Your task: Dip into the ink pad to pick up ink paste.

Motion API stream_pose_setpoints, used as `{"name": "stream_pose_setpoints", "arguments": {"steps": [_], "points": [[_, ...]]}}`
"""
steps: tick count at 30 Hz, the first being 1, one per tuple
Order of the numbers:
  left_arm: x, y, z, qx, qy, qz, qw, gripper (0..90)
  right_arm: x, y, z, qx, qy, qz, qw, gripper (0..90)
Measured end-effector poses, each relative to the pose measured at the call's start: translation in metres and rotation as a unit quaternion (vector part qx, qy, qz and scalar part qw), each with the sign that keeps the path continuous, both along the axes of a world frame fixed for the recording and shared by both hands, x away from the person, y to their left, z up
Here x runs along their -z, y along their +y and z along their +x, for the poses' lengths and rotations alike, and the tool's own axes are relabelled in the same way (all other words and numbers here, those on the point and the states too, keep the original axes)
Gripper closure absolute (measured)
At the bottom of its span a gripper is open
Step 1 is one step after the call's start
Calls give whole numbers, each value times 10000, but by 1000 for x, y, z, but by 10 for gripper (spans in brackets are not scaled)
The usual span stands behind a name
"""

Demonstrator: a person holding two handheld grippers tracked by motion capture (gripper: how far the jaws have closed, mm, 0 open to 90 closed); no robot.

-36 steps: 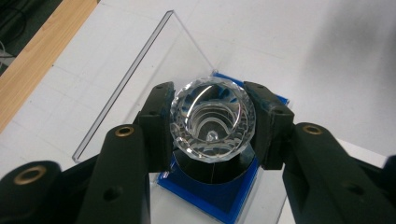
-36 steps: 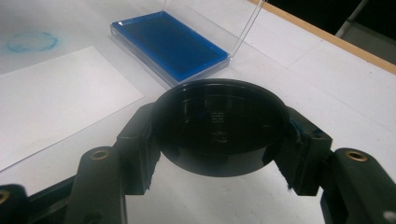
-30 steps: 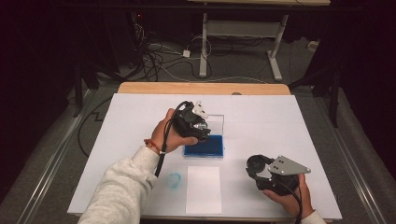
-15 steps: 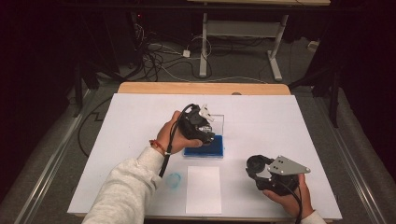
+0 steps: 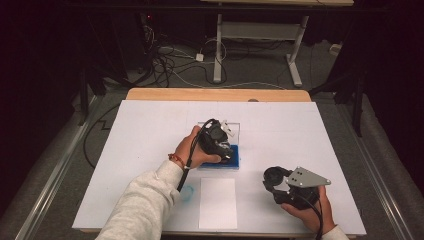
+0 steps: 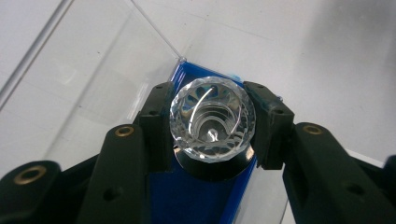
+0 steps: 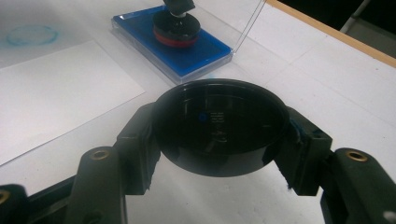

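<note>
Pressing squarely, the stamp (image 6: 212,119) gripped by the left gripper (image 6: 212,126) is being inked on the pad (image 5: 235,161), cap (image 7: 219,133) being clamped by the right gripper (image 7: 219,140).

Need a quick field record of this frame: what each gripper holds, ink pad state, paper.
left gripper: shut on stamp by its faceted clear knob
stamp base: down on the blue ink pad
ink pad lid: clear, open
right gripper: shut on round black cap, above the table
paper: blank white sheet, near edge
mark: blue ring left of paper
</note>
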State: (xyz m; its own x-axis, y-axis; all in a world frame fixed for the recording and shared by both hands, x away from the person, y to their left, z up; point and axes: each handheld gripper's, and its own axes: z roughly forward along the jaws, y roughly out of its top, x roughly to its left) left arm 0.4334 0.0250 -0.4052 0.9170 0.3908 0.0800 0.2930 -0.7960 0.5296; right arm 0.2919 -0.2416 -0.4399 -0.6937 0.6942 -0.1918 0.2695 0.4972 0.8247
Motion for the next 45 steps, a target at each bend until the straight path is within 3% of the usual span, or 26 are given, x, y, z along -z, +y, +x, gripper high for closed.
{"name": "stream_pose_setpoints", "arguments": {"steps": [11,13,22,27,33,42,45], "points": [[7,-5,2,-18,-18,-19,10000,547,1,0,0,-14,24,10,10000,386],[8,-4,3,-25,-26,-123,9999,547,1,0,0,-21,18,8,10000,386],[7,-1,2,-31,149,-139,9998,547,1,1,0,4,15,10,10000,386],[9,-4,1,1,18,-81,10000,547,2,2,1,-23,49,-23,10000,386],[12,2,5,-58,106,-269,9996,547,0,2,-1,-43,25,-9,10000,386],[13,0,-1,20,-80,-65,9999,547,1,2,-1,-33,49,-9,10000,386],[14,2,-2,20,-75,-145,9999,547,1,3,-1,-58,49,-40,10000,386]]}}
